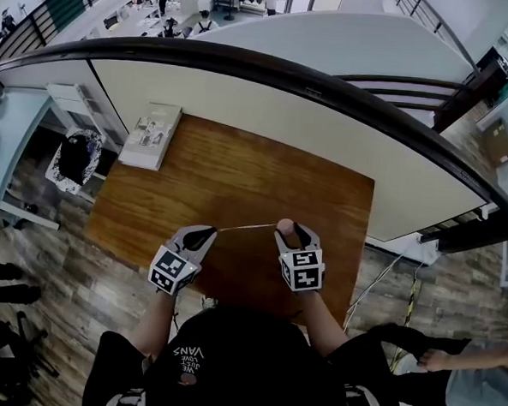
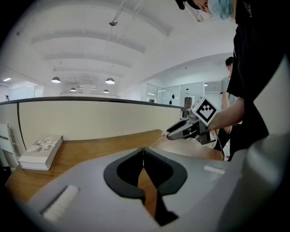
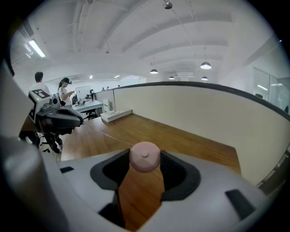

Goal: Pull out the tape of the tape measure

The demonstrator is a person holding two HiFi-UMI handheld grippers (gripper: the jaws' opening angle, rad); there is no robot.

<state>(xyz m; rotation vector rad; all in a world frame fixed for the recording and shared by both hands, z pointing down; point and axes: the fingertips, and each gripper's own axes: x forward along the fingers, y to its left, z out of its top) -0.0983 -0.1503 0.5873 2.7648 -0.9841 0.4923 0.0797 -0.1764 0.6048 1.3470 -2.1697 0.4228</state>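
A small round pink tape measure is held above the wooden table, with my right gripper shut on its sides. In the right gripper view the pink case fills the gap between the dark pads. A thin tape runs level from the case leftward to my left gripper. That gripper's jaws are pressed together on the tape's end. In the left gripper view the left gripper shows only a hairline seam. The right gripper appears ahead to the right.
A white book lies at the table's far left corner. A cream wall with a black curved rail stands right behind the table. A chair with a black bag is on the left. Another person's legs are at the right.
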